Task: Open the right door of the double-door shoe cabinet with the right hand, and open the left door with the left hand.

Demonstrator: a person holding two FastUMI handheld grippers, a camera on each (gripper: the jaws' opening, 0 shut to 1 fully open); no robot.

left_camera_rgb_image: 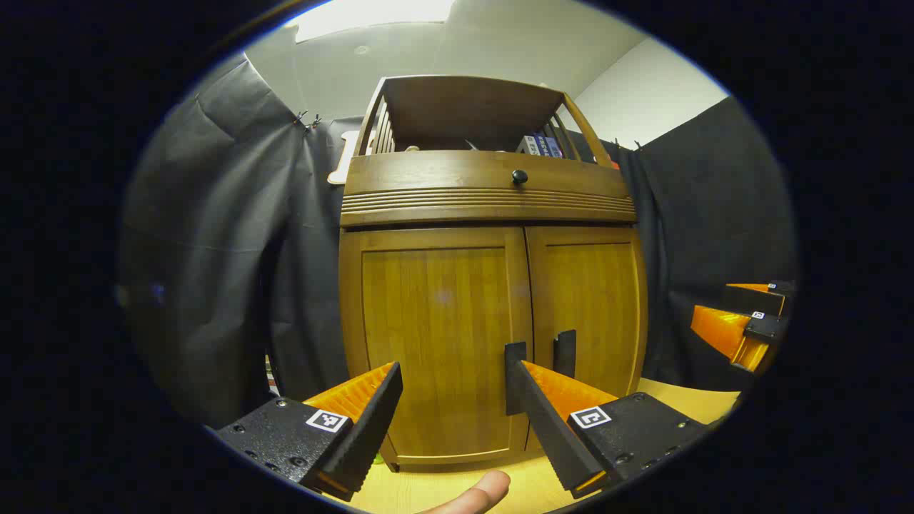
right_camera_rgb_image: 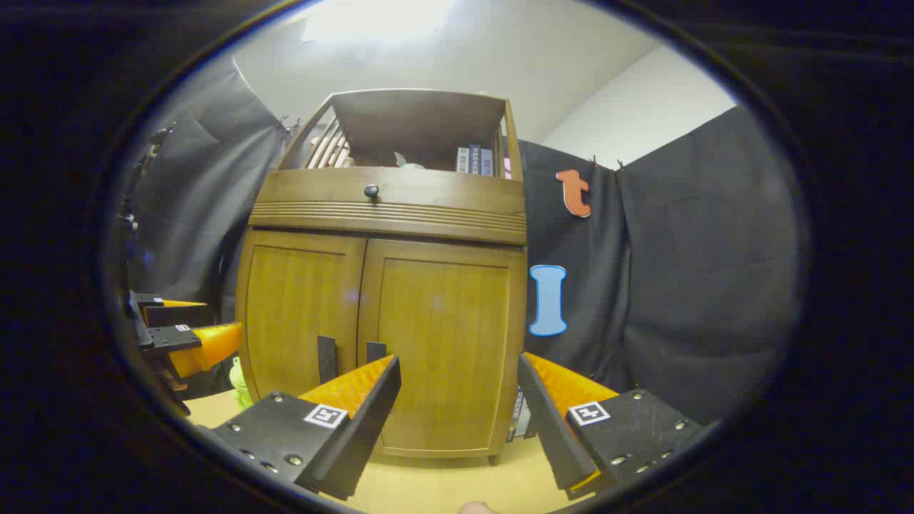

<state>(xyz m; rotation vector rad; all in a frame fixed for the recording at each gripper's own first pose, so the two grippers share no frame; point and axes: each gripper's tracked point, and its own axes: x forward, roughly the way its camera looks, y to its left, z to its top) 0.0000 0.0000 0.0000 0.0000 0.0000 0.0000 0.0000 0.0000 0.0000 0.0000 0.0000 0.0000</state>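
The wooden shoe cabinet (left_camera_rgb_image: 493, 207) stands on a pale table with both doors shut. In the left gripper view its left door (left_camera_rgb_image: 435, 321) fills the middle and the right door (left_camera_rgb_image: 589, 300) is beside it. Two dark upright handles (left_camera_rgb_image: 565, 353) flank the centre seam. My left gripper (left_camera_rgb_image: 455, 371) is open, short of the left door, and one finger partly covers that door's handle. In the right gripper view my right gripper (right_camera_rgb_image: 458, 364) is open in front of the right door (right_camera_rgb_image: 446, 335), apart from it, with the handles (right_camera_rgb_image: 375, 351) to its left.
A drawer with a round black knob (right_camera_rgb_image: 371, 191) sits above the doors, under an open shelf holding books (right_camera_rgb_image: 475, 160). A small green toy (right_camera_rgb_image: 240, 382) stands left of the cabinet, a flat pack (right_camera_rgb_image: 520, 417) at its right foot. A fingertip (left_camera_rgb_image: 478, 492) shows low down.
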